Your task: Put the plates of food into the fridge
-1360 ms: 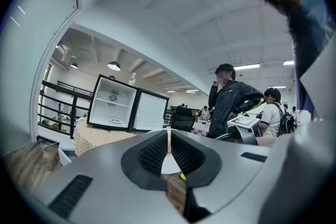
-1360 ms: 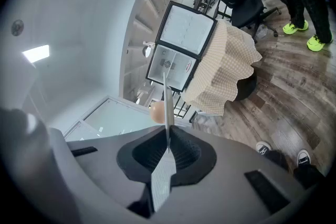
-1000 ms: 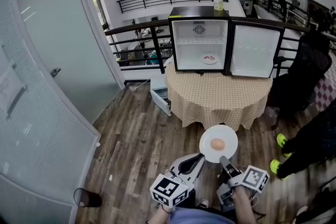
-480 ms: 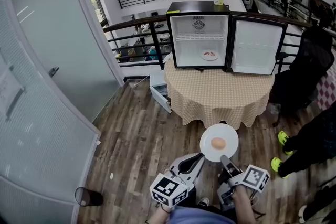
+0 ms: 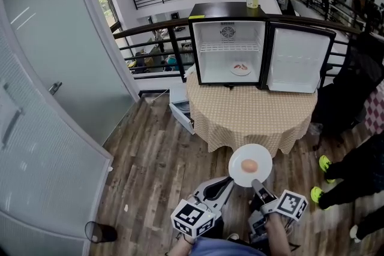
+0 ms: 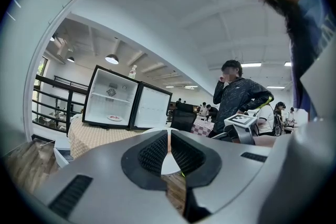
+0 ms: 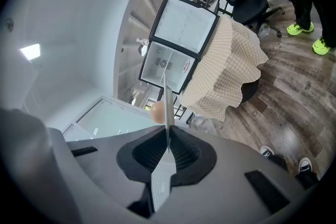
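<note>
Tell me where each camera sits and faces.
Head view: on the person's head, looking steeply down at left gripper, right gripper, plate, open fridge; a forearm shows.
Left gripper view: rides that gripper, facing the fridge past its shut jaws.
Right gripper view: likewise mounted, rolled sideways, jaws clamping the plate's rim.
All three share the fridge.

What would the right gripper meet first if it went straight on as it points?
Probably the cloth-covered table, its held plate leading; the open fridge stands beyond. Depth is unclear.
</note>
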{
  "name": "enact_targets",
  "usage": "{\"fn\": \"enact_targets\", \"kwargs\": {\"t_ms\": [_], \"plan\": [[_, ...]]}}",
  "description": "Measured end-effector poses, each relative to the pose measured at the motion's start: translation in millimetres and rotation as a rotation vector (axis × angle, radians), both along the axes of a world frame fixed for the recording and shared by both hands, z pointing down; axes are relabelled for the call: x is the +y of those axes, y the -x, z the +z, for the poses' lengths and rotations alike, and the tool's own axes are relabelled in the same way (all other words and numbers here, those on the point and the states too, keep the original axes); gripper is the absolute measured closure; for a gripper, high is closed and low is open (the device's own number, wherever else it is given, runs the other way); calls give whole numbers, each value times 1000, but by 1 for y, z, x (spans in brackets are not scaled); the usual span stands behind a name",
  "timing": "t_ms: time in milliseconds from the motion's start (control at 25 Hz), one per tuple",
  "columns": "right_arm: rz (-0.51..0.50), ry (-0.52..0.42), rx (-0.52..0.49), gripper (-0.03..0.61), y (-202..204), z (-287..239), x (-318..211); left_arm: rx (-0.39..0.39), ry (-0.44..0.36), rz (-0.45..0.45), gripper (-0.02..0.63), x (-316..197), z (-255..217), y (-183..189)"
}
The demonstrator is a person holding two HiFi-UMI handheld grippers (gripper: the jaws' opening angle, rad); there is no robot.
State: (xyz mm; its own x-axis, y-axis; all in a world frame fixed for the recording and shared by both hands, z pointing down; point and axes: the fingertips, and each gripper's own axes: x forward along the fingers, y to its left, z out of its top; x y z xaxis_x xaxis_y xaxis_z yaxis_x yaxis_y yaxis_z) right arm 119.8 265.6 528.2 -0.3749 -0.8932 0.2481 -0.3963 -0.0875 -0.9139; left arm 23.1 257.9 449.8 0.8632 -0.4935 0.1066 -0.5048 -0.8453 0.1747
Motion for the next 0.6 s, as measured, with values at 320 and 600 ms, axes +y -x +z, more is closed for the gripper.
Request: {"fn": "enact_targets", "kwargs": {"t_ms": [320,600], "plan": [[3,24,-5,552,3,0,-84,5,14,-3,597,-92,-3,5],[37,29,3,552,-1,-1,-156,12,16,30,597,-170,-7,4]]}}
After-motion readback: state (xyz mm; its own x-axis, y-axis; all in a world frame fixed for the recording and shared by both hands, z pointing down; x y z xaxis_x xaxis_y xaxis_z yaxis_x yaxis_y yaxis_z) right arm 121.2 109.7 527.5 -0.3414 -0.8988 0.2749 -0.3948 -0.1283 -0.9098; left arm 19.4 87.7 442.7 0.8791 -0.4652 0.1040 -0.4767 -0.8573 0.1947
